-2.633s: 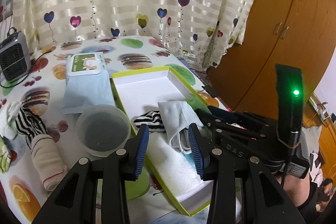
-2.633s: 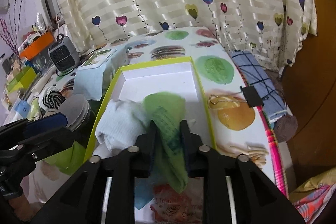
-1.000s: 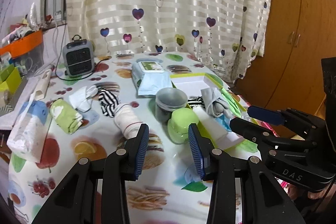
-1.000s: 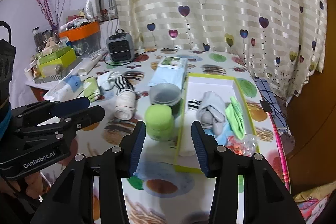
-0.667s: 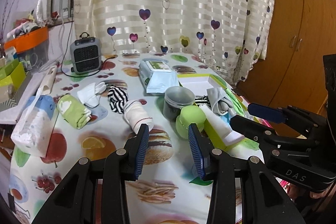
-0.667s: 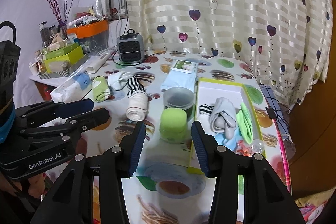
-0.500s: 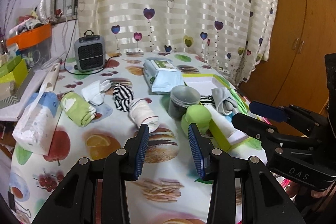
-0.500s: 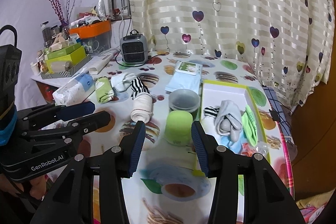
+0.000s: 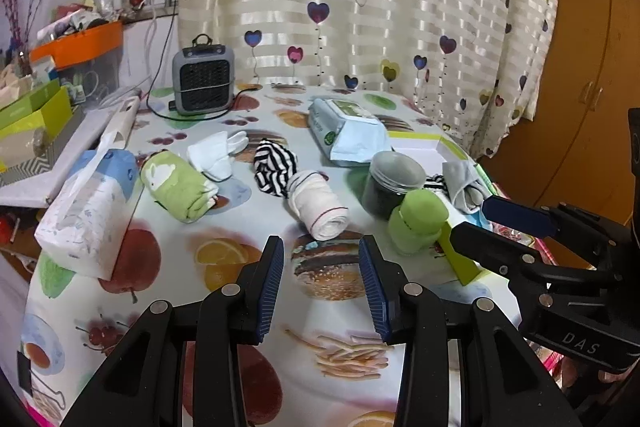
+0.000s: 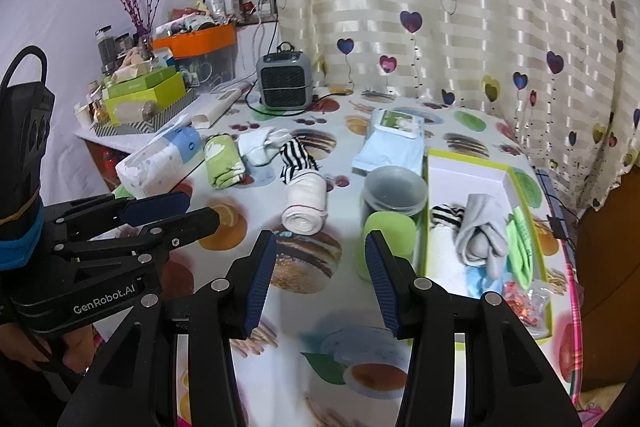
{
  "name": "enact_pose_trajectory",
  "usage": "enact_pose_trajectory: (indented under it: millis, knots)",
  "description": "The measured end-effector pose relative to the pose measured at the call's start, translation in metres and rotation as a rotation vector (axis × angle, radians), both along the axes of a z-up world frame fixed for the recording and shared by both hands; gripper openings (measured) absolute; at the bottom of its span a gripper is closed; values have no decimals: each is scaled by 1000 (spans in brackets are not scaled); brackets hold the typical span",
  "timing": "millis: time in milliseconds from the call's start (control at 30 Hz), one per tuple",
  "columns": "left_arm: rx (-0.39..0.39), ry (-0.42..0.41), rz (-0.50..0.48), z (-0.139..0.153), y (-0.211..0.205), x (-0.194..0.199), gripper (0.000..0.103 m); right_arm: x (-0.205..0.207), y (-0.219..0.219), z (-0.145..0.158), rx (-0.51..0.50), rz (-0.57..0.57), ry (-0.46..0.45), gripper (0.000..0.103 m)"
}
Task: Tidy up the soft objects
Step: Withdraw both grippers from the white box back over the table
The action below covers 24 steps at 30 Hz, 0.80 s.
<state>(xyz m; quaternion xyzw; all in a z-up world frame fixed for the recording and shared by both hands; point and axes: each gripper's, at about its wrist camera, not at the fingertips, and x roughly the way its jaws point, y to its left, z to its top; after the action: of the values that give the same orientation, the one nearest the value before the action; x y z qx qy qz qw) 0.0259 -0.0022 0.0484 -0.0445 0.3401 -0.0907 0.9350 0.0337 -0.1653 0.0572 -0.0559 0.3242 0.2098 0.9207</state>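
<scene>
Your box at 3 o'clock already holds several socks. Four rolled pieces wait at 11 o'clock. Your left gripper and right gripper both gape empty.

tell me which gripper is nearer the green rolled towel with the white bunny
Left. The left gripper sits nearer the green rolled towel; the right gripper hangs farther off by the yellow-green box.

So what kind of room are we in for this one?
Most likely a lived-in home room, perhaps a bedroom: heart-print curtains, a wooden wardrobe, and a table in a food-print cloth strewn with rolled socks beside a small heater.
</scene>
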Motion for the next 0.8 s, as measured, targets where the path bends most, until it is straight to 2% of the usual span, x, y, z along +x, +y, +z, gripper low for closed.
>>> enact_pose_trajectory:
  millis: [800]
  knots:
    - [-1,68,68,-22,22,30,38,35,26,-17,-8,42,58,47]
